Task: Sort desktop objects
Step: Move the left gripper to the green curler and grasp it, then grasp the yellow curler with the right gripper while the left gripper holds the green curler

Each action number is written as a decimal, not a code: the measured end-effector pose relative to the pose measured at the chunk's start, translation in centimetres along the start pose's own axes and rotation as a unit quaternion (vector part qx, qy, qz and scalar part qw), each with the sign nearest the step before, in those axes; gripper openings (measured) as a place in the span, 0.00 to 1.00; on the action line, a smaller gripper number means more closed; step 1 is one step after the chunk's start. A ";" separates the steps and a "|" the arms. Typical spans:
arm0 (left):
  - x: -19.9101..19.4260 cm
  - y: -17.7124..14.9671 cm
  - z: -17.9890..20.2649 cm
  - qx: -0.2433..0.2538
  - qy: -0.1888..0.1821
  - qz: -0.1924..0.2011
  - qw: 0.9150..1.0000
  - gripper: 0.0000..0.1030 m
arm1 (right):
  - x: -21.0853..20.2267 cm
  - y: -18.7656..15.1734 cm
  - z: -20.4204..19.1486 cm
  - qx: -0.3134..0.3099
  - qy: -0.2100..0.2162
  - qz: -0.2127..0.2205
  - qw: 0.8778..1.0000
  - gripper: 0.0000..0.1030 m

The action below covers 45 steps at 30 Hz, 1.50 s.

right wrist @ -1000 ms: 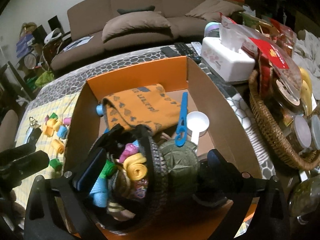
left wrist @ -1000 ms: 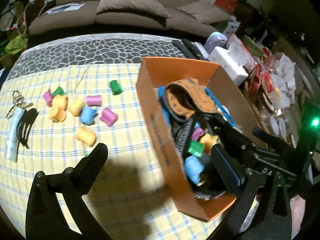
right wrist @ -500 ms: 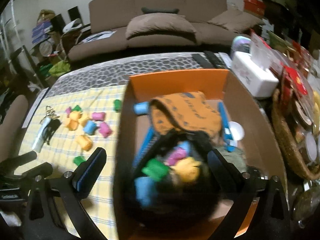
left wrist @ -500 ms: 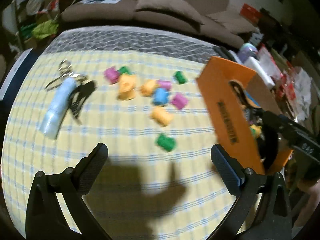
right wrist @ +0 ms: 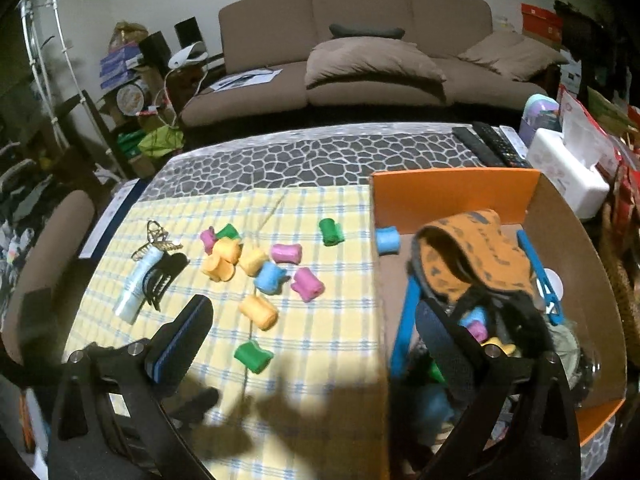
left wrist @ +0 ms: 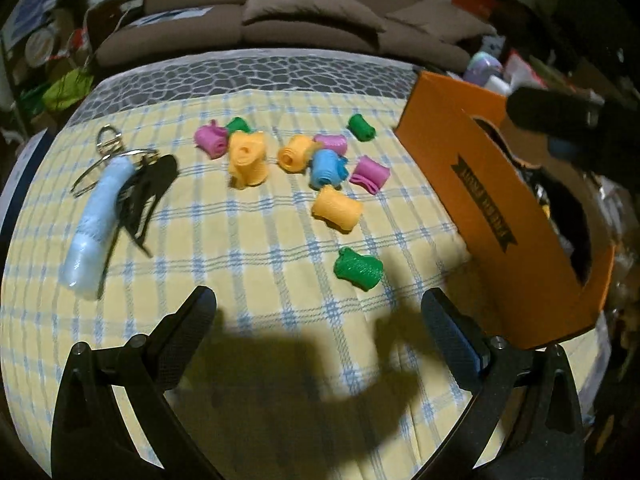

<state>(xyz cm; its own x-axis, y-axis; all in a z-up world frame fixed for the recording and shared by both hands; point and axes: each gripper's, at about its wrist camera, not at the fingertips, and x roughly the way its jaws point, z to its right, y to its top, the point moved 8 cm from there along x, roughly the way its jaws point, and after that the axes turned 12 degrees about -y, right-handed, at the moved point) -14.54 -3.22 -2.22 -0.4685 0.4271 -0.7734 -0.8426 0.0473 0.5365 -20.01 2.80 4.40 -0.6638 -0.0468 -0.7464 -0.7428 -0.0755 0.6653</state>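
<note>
Several small plastic rollers in yellow, pink, blue and green lie scattered on the yellow checked cloth [left wrist: 248, 264]; the nearest is a green roller [left wrist: 357, 268] [right wrist: 253, 355]. To their right stands an orange cardboard box [left wrist: 500, 216] [right wrist: 452, 192] holding an orange patterned cloth [right wrist: 476, 252], a black pouch and more rollers. My left gripper [left wrist: 316, 332] hangs open and empty above the cloth, just short of the green roller. My right gripper [right wrist: 312, 344] is open and empty too, straddling the box's left wall. On the left lie a pale blue tube [left wrist: 98, 216] and a black hair claw [left wrist: 146, 190].
A grey cobble-pattern mat [right wrist: 320, 156] covers the table's far side. Remote controls [right wrist: 492, 144] and a white tissue box [right wrist: 568, 176] sit behind the cardboard box. A brown sofa [right wrist: 360, 60] stands beyond the table. Cluttered bags line the right edge.
Both grippers have swung left, away from the box's inside and toward the cloth with the loose rollers. The left one went from over the box to over the cloth. Both stayed open.
</note>
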 end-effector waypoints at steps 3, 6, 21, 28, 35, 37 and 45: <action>1.3 0.3 0.3 0.007 -0.001 0.000 1.000 0.93 | 0.4 0.2 -0.3 0.005 0.002 0.001 1.000 0.99; 2.6 0.7 1.1 0.021 -0.002 0.002 1.000 0.75 | 0.7 0.4 -0.2 0.018 0.006 -0.001 1.000 0.98; 4.2 0.6 -0.1 -0.008 -0.038 -0.004 0.999 0.29 | 1.5 0.6 1.1 0.053 0.015 -0.010 0.998 0.94; 0.6 1.6 -1.9 -0.057 -0.058 0.024 0.996 0.29 | 1.6 0.7 -0.3 0.049 0.029 -0.006 0.998 0.92; -3.0 2.4 -5.8 -0.106 -0.054 0.054 0.991 0.29 | 3.0 0.1 -3.6 0.015 0.037 -0.011 0.999 0.83; -3.7 2.6 -7.0 -0.119 -0.053 0.060 0.990 0.29 | 3.8 -0.4 -4.4 0.006 0.035 -0.017 0.999 0.75; -4.3 2.7 -8.6 -0.128 -0.058 0.060 0.988 0.29 | 7.2 -2.1 -7.3 -0.006 0.028 -0.046 0.999 0.69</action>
<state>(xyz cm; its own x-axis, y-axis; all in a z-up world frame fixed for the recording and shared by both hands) -17.10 -12.72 -0.38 -0.5487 0.5164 -0.6575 -0.8290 -0.2341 0.5080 -22.61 -4.70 -2.47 -0.5866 -0.0949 -0.8043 -0.7990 -0.0949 0.5938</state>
